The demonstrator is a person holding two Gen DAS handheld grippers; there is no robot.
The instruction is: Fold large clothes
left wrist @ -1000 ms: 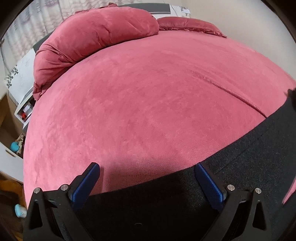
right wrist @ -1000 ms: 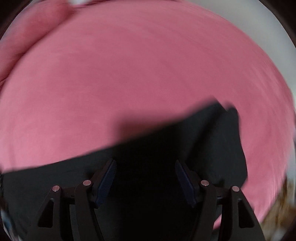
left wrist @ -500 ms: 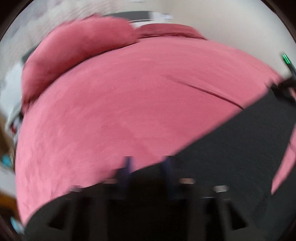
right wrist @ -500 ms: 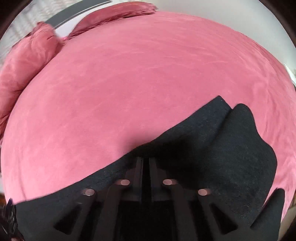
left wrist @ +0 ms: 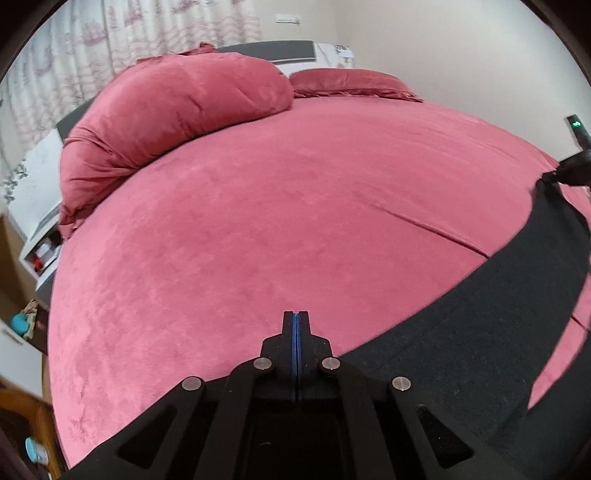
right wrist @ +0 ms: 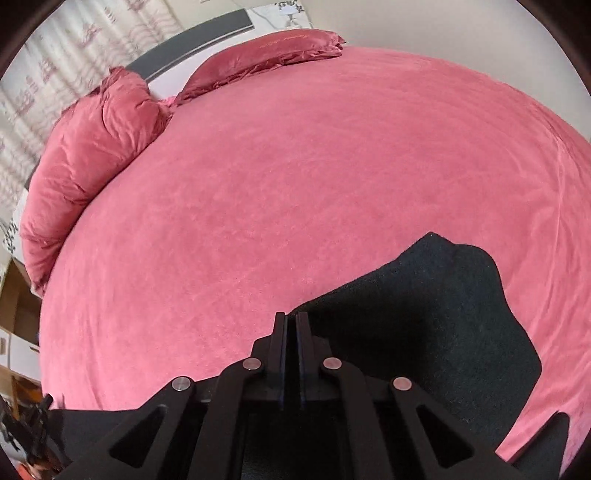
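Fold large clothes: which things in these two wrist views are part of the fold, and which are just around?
Job: black garment, left gripper, right gripper, both shut on its edge.
Around: pink bedspread, rolled duvet, pillow, curtain.

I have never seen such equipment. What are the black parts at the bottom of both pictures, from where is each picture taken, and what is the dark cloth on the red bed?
The black parts are two-finger grippers, one held in each of a person's hands. Each carries a camera looking forward along its fingers, so one picture comes from the left gripper and the other from the right gripper. Both look down on a bed with a red cover, a rolled red duvet and a pillow at its head. The dark cloth is a black garment to be folded. Both grippers are shut, and each seems to pinch an edge of it, though the fingers hide the exact contact.
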